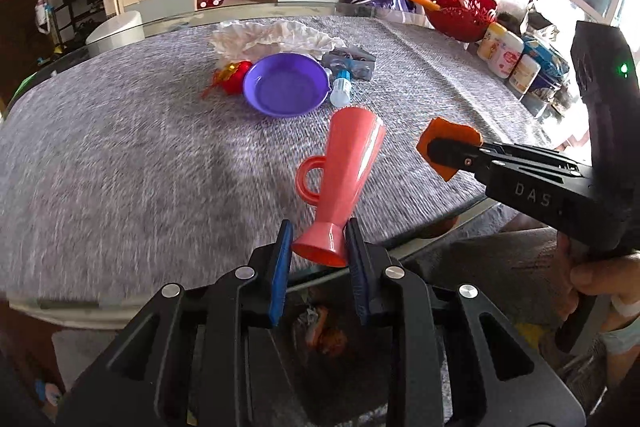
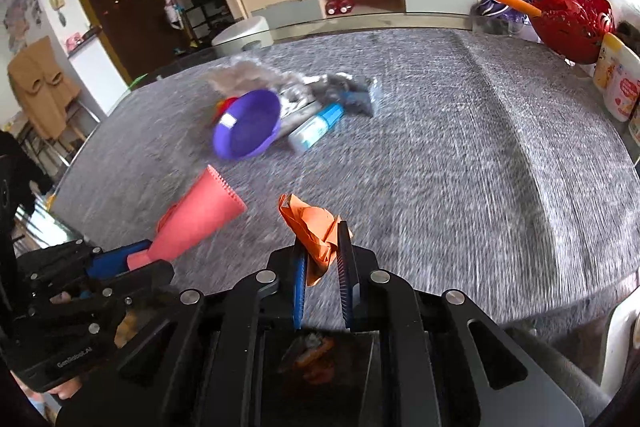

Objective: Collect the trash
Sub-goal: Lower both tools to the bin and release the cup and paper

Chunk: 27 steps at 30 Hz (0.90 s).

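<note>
My left gripper [image 1: 319, 243] is shut on the foot of a tall pink plastic cup [image 1: 344, 171] with a ring handle, held tilted above the table's near edge. The same pink cup [image 2: 196, 219] and the left gripper [image 2: 120, 259] show at lower left in the right wrist view. My right gripper [image 2: 322, 251] is shut on a crumpled orange paper scrap [image 2: 312, 227]; in the left wrist view that gripper [image 1: 444, 147] with the orange scrap [image 1: 450, 131] hangs to the right of the cup. Further back lie white crumpled tissue [image 1: 272, 37], a purple bowl [image 1: 285, 84], a small blue-labelled bottle [image 1: 341, 89] and a red ornament [image 1: 234, 77].
A grey woven cloth [image 1: 120, 147] covers the round glass table. A red basket [image 1: 460, 15] and several white jars [image 1: 506, 53] stand at the right rim. A grey crumpled wrapper [image 1: 352, 61] lies behind the bowl. Below the near edge a dark bin holds orange scraps [image 2: 312, 355]. A person's hand [image 1: 600, 275] holds the right gripper.
</note>
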Tool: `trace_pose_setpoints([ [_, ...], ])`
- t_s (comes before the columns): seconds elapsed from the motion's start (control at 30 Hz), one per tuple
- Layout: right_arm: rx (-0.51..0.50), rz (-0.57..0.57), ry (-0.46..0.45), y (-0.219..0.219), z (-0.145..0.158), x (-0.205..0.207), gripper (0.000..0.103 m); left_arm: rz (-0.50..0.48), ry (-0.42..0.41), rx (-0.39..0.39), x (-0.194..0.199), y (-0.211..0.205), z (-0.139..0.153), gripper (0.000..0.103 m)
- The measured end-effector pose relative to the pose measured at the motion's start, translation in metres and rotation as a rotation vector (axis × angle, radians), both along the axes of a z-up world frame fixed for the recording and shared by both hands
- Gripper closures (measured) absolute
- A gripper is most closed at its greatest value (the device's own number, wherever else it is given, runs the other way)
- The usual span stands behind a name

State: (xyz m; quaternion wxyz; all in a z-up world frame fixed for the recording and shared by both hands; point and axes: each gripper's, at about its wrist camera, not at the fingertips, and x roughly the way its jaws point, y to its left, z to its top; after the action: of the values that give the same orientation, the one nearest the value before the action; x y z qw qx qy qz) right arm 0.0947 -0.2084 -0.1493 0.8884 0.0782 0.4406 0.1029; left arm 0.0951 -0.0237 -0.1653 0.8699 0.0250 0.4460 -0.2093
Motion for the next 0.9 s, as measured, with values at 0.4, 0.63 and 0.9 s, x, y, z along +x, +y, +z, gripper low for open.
trace_pose_setpoints([
  [0.4, -0.004, 0.032, 0.040, 0.016, -0.011, -0.057, 0.088, 0.028, 0.077, -0.017, -0.064, 0.012, -0.031, 0.078],
  [0.63, 0.026, 0.053, 0.162, 0.022, -0.055, -0.067, 0.088, 0.045, 0.135, 0.016, -0.072, 0.012, -0.068, 0.078],
  [0.9, 0.016, 0.063, 0.247, 0.023, -0.095, -0.068, 0.088, 0.044, 0.187, 0.038, -0.069, 0.005, -0.098, 0.078],
])
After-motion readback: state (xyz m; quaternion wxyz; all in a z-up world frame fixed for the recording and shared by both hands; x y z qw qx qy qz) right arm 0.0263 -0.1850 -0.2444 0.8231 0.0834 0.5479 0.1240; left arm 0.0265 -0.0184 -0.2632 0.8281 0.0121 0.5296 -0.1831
